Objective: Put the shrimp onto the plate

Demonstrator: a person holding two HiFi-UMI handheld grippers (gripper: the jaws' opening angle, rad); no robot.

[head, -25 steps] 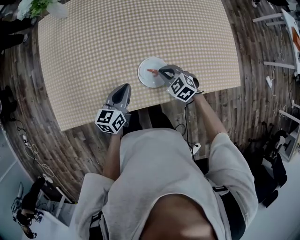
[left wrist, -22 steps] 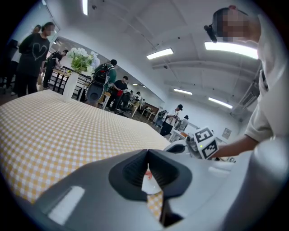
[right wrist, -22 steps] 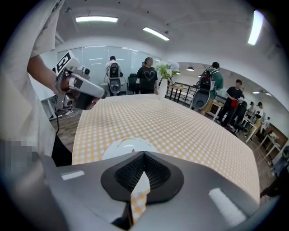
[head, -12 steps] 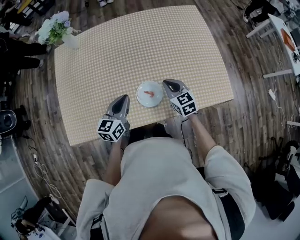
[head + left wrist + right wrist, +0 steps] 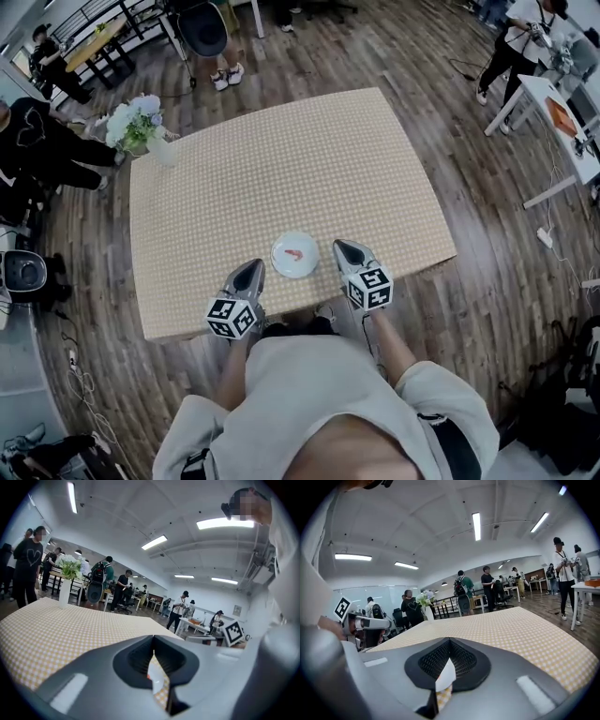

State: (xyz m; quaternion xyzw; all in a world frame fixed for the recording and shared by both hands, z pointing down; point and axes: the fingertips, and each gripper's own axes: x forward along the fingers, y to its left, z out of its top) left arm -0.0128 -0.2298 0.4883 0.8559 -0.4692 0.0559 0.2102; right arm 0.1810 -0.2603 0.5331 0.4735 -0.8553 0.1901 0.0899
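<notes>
A small orange shrimp (image 5: 293, 253) lies on the white plate (image 5: 305, 265), which rests on the checkered table near its front edge. My left gripper (image 5: 253, 265) hovers just left of the plate, shut and empty. At the plate's right side my right gripper (image 5: 339, 246) is also shut with nothing in it. In the left gripper view the jaws (image 5: 153, 638) meet at the tip, and a sliver of plate (image 5: 157, 679) shows through their hollow. The right gripper view shows its closed jaws (image 5: 449, 640) with white plate (image 5: 445, 677) behind them.
A vase of flowers (image 5: 141, 127) stands at the table's far left corner. The checkered tablecloth (image 5: 281, 169) stretches away beyond the plate. People, chairs and desks surround the table; a white desk (image 5: 562, 122) stands at the right.
Both grippers have lifted and drawn back from the plate. The right one left the plate's right rim and rolled upright. The shrimp stays on the plate.
</notes>
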